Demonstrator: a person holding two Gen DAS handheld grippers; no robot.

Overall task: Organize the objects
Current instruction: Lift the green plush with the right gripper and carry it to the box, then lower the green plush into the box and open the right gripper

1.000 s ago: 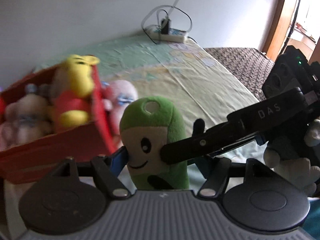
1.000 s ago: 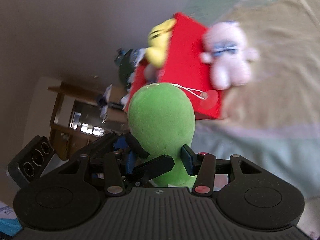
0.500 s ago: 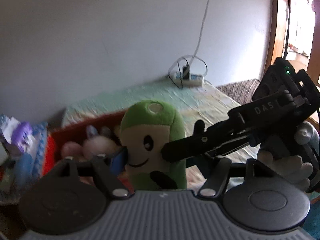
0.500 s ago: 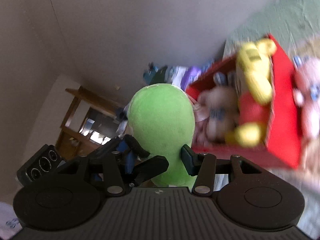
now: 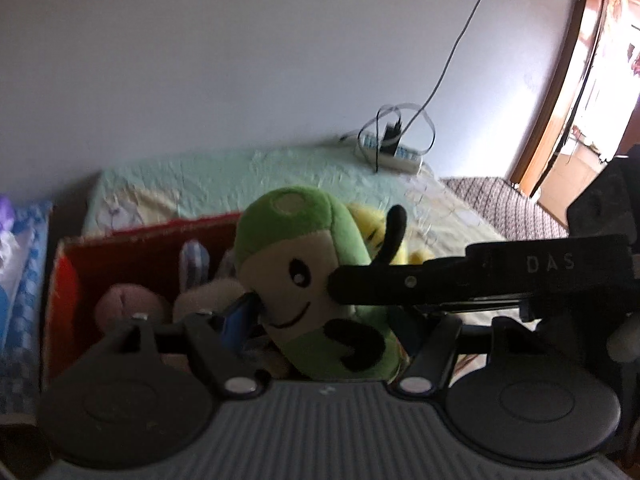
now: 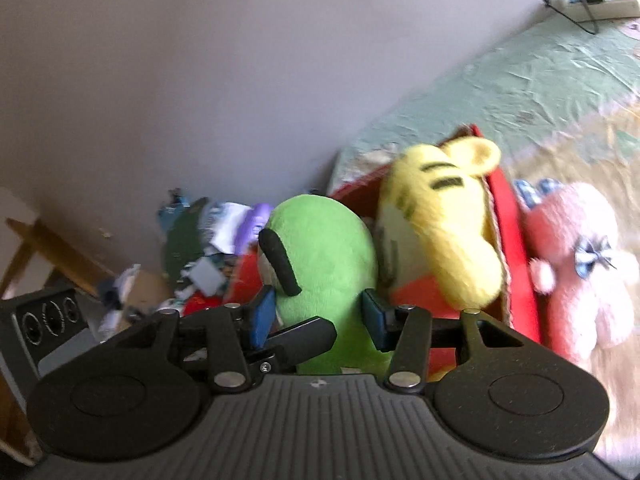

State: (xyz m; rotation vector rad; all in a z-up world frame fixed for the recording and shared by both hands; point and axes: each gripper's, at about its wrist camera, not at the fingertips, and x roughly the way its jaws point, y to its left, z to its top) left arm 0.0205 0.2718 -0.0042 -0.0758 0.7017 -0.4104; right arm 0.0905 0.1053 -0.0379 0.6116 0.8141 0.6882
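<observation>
A green plush toy with a smiling cream face (image 5: 308, 280) hangs over the open red box (image 5: 64, 280), gripped from two sides. My left gripper (image 5: 320, 320) is shut on its lower body, with the blue left pad (image 5: 240, 316) against its side. The right gripper's black finger crosses in from the right onto the toy's face. In the right wrist view my right gripper (image 6: 318, 318) is shut on the toy's green back (image 6: 324, 248), both blue pads pressing it. A yellow plush (image 6: 440, 232) leans on the red box's wall (image 6: 516, 240), and a pink plush (image 6: 576, 264) lies outside it.
Several pale plush toys (image 5: 132, 304) fill the box, which stands on a bed with a light green sheet (image 5: 224, 184). A power strip (image 5: 394, 156) with cables lies at the bed's far edge by the wall. A cluttered pile (image 6: 208, 236) and a wooden shelf (image 6: 40, 248) stand left of the box.
Both grippers have carried the green toy sideways from beside the box to over its opening. The toy now tilts in the left wrist view. Both grips are unchanged.
</observation>
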